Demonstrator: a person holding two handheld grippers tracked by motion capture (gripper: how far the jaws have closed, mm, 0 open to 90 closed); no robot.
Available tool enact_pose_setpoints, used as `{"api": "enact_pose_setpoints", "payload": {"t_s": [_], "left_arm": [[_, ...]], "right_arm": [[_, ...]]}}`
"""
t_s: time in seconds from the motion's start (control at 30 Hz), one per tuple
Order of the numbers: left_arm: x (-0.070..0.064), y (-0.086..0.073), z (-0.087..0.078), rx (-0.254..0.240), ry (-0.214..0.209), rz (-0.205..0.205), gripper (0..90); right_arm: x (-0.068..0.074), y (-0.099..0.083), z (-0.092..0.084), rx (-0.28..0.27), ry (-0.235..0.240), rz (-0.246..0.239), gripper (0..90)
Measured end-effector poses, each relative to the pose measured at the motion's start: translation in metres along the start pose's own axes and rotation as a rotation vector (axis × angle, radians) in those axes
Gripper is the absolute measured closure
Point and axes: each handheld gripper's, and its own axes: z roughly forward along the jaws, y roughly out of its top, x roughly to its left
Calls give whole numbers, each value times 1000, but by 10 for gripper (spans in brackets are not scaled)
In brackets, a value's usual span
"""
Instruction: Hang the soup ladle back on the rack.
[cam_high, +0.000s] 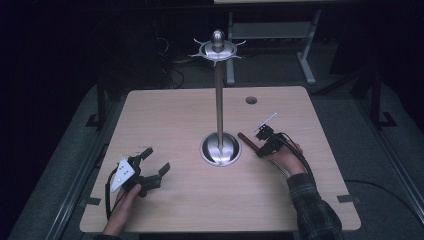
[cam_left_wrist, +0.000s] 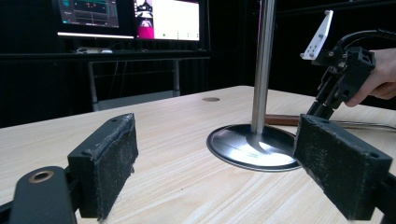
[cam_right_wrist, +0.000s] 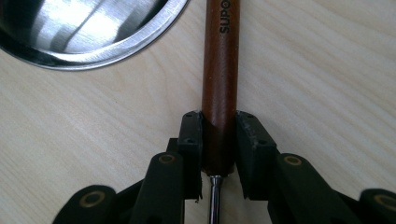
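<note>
The wooden table (cam_high: 170, 115) fills the middle of the high view, and at its centre stands a tall metal stand (cam_high: 219, 100) with a round shiny base and a ring of hooks at the top, near the upper middle of the frame. Just right of that base, at centre right, the right gripper (cam_high: 260, 148) is clamped on the brown wooden handle (cam_right_wrist: 220, 70) of a utensil lying flat on the table; in the right gripper view both pads press the handle from either side, and a thin metal shaft runs out below them towards the bottom edge. The handle's long axis points from the gripper up and left past the rim of the base, close beside it but not touching. The left gripper (cam_high: 154, 161) sits at the lower left, its jaws wide apart and empty, well apart from the utensil. The right hand is plainly the nearer one, so lifting towards the hooks probably falls to it.
</note>
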Motion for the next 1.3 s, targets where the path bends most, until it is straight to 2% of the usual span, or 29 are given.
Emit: {"api": "enact_pose_setpoints", "payload": {"t_s": [0.37,0.57,0.67,0.8,0.9,1.0,1.3], "left_arm": [[0,0,0,0,-2,-2,131],[0,0,0,0,-2,-2,131],[0,0,0,0,-2,-2,131],[0,0,0,1,-2,-2,131],[0,0,0,1,-2,-3,131],[0,0,0,2,-2,-2,131],[0,0,0,2,-3,-3,131]], "right_arm": [[1,-1,-3,-5,-11,-3,730],[0,-3,-14,-47,1,14,730],[-2,-6,-20,-75,-4,20,730],[-4,-8,-29,-134,10,28,730],[-4,-10,-35,-158,16,34,730],[-5,-12,-44,-211,19,37,730],[-8,-16,-61,-296,29,59,730]]}}
